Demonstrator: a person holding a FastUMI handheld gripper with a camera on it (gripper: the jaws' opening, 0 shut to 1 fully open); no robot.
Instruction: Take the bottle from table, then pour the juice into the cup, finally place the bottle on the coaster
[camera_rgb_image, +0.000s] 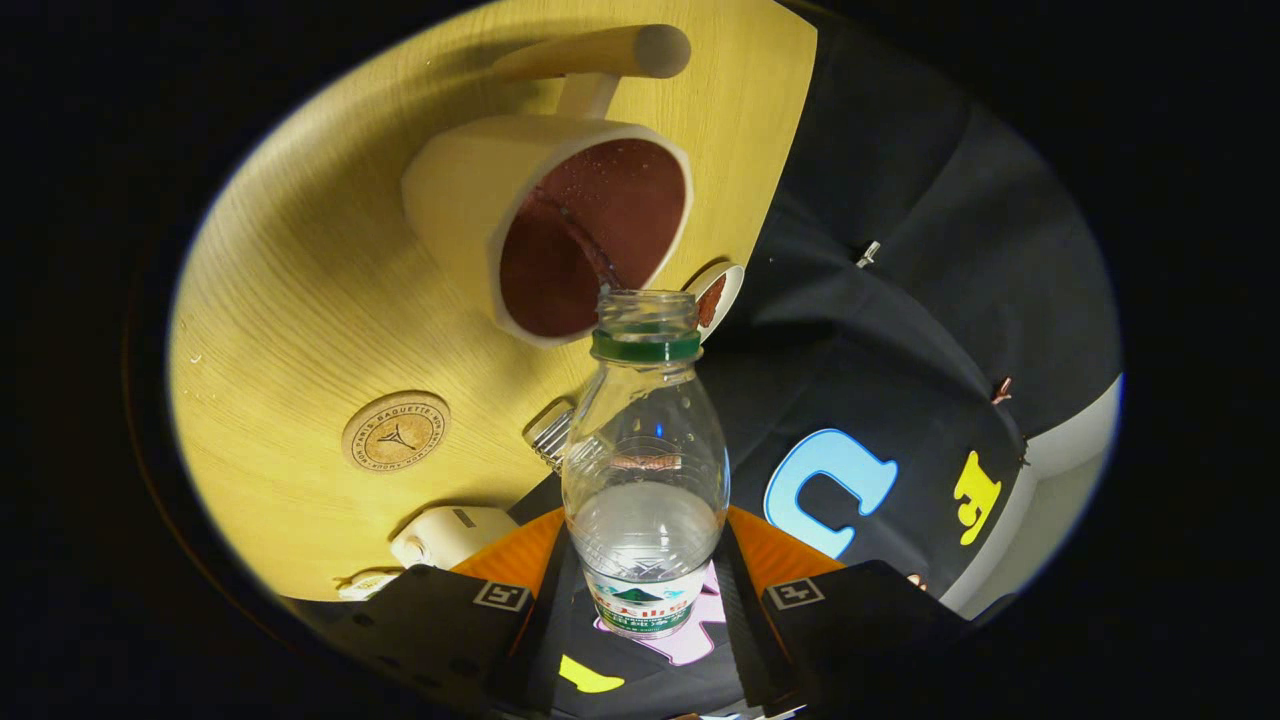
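The fingers (645, 600) pinched the lower body of a clear plastic bottle (645, 470), one on each side, at the height of its label. The bottle was tipped forward, its open mouth with a green neck ring sitting right at the rim of the cup (480, 185). A thin dark stream ran from the mouth into the cup, whose inside looked dark red and spotted with droplets. A little clear liquid lay in the lower part of the bottle. Its label was green and white with a mountain shape and red characters, too small to read.

The cup was cream-coloured with a side handle and stood on the light wooden worktop (300, 300), close to its edge by the black cloth wall. A round wooden coaster (396, 431) lay apart from the cup, nearer the fingers; its stamped ring of writing seemed to include "PARIS BAGUETTE", the rest unclear. A small white saucer-like piece (722, 292) with a brown patch sat at the worktop's edge just beside the cup. A white plastic object (450, 535) rested on the worktop near the fingers
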